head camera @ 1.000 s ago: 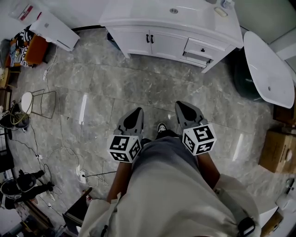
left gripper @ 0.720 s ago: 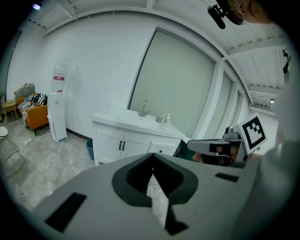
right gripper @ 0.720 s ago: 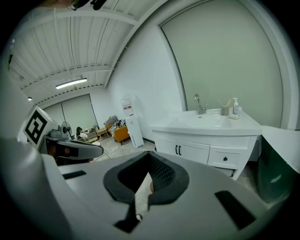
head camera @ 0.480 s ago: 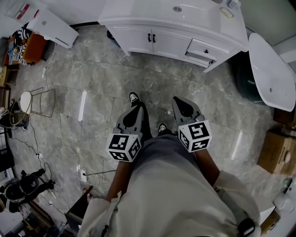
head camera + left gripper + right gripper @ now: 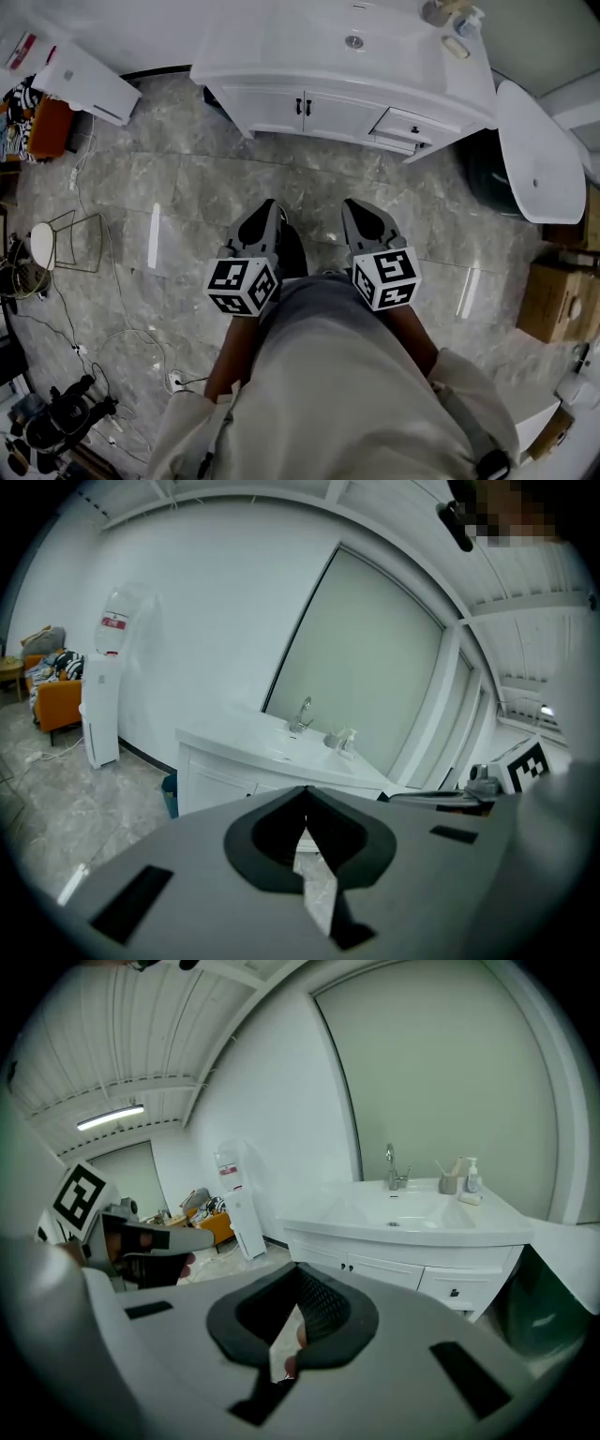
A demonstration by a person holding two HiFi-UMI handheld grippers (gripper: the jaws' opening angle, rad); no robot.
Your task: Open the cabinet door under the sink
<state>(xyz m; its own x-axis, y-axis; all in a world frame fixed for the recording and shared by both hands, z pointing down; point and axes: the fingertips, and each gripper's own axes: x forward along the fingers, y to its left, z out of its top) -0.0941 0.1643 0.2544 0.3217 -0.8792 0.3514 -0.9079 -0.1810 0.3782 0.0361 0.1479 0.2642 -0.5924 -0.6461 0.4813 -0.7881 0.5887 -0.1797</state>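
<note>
The white vanity cabinet [image 5: 281, 105] stands across the grey marble floor ahead, with the sink [image 5: 353, 41] in its top. Its two doors are closed, and their black handles [image 5: 302, 106] meet at the middle. They also show in the right gripper view as two dark handles [image 5: 347, 1266]. My left gripper [image 5: 269, 208] and right gripper [image 5: 352, 206] are held side by side at waist height, well short of the cabinet and pointing at it. Both are shut with nothing between the jaws, as the left gripper [image 5: 305, 794] and right gripper [image 5: 298, 1274] show close up.
A drawer [image 5: 410, 127] at the vanity's right stands slightly out. A white oval fixture [image 5: 534, 150] and a cardboard box [image 5: 553, 300] are at the right. A white water dispenser [image 5: 89, 80], a wire stool [image 5: 66, 239] and loose cables [image 5: 112, 328] lie to the left.
The person has stepped forward, so the vanity is a little nearer and more centred. Both grippers stay shut and side by side.
</note>
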